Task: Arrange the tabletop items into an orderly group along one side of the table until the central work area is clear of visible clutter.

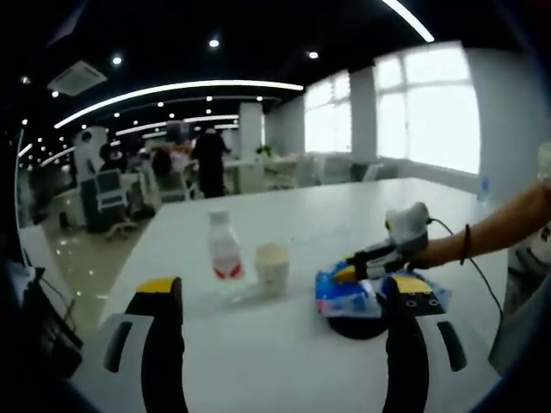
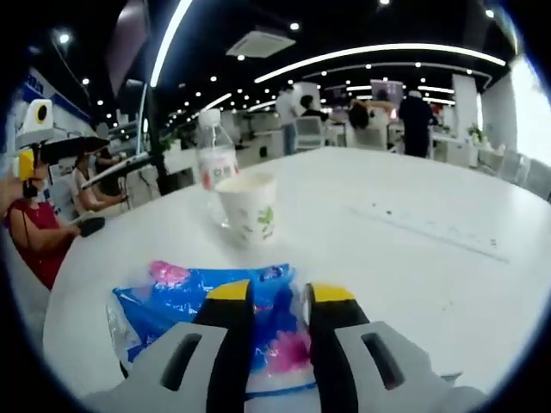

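While the right hand-held gripper [image 2: 277, 297] closes over the blue packet [image 2: 194, 314], the desk [image 2: 413, 258] holds little else.
Lying near the desk edge atop a dark disc [image 1: 357, 327], the packet looks soft, light and crinkly: pinch it mid-body. The bottle [image 2: 215, 159] looks slippery; the paper cup [image 2: 248, 206] just beside it crushes easily. The left hand-held gripper [image 1: 284, 292] hangs open, empty.

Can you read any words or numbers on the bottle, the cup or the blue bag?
No text can be read here.
Bottle: red label, print too blurred.
Paper cup: a green leaf mark, no letters legible.
Blue bag: pink and white patches, wording too blurred.
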Motion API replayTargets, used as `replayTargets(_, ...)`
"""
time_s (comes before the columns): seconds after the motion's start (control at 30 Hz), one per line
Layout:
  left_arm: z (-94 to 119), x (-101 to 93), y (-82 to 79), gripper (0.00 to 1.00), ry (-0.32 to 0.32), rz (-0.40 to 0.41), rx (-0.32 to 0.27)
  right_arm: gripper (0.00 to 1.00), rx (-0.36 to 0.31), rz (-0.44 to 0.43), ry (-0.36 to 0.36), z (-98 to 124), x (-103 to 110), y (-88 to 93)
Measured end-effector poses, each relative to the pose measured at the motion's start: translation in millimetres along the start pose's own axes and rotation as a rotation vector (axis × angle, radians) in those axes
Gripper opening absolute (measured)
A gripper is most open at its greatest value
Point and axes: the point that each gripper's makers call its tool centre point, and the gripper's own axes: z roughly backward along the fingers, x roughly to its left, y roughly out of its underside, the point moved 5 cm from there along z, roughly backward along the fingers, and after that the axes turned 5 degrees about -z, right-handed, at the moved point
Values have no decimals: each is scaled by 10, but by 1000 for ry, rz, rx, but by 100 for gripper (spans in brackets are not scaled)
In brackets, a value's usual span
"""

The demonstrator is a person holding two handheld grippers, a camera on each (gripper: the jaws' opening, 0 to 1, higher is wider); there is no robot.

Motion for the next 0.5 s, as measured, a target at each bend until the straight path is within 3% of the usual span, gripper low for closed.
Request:
replayTargets(0.1,15,17,-30,93,-2,22,-19,10,26,5,31,3,-3,29)
replayTargets(0.27,32,35,-62,92,-2,53,-42,7,44,50,51,17,49,19)
replayTargets(0.5,34,32,-81,92,-3,34,-41,3,55,32,84,38,45,-12)
